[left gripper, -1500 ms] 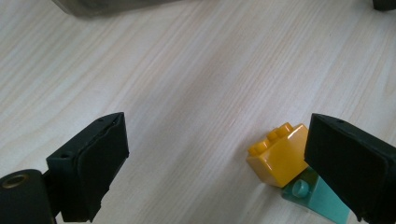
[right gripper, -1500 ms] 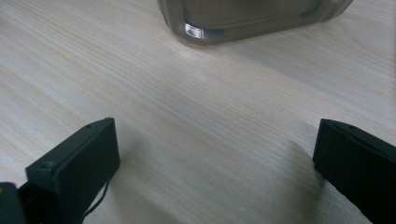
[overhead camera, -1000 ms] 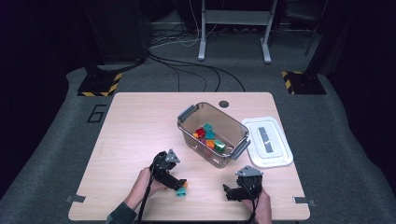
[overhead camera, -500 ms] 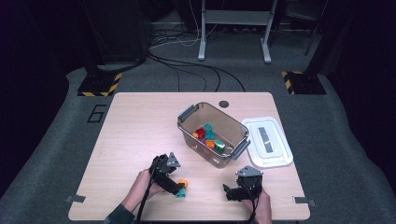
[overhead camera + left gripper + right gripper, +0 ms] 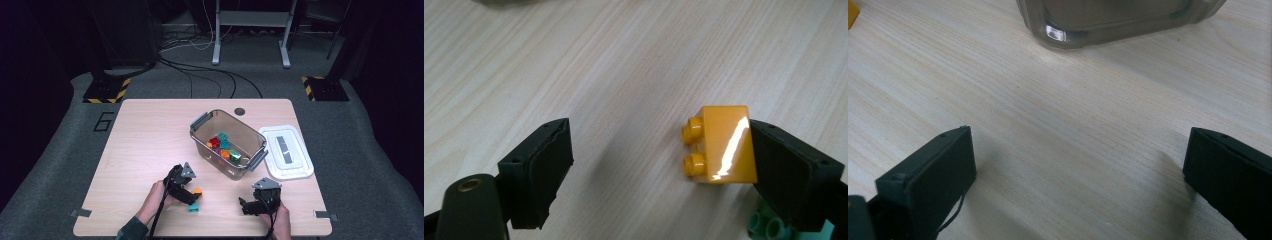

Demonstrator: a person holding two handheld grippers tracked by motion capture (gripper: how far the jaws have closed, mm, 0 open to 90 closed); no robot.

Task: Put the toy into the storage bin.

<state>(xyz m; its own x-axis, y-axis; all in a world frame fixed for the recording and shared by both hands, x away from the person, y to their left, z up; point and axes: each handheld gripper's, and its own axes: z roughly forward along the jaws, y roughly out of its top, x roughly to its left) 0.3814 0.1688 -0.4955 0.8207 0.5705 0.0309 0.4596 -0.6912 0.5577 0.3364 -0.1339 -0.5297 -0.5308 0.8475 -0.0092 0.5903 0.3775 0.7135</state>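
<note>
At a pale wooden table [image 5: 150,135], a person works a hand-held gripper in each hand, forearms coming in from the near edge. The left gripper [image 5: 192,196] sits low over the near-left part of the table, its jaws around an orange toy brick [image 5: 723,145]. In the left gripper view the brick lies on the wood with its two studs facing the left jaw; the right jaw touches the brick's smooth end, while the left jaw stands well clear of the studs, so the brick is between the jaws but not clamped. The jaws have just been closing. A teal brick [image 5: 194,207] lies just beside the orange one, on its near side, and its studs peek out by the right jaw in the left gripper view [image 5: 769,226].

The right gripper [image 5: 246,206] rests near the table's front edge, well apart from the left one, its jaws wide apart over bare wood. In its own view a corner of the clear plastic box [image 5: 1088,25] shows ahead of it.

That box [image 5: 250,137] stands open in the middle of the table, grey handles at both ends, with a small heap of red, teal, orange and green bricks [image 5: 222,147] inside. Its white lid [image 5: 295,165] lies flat on the table just to the right of the box
</note>
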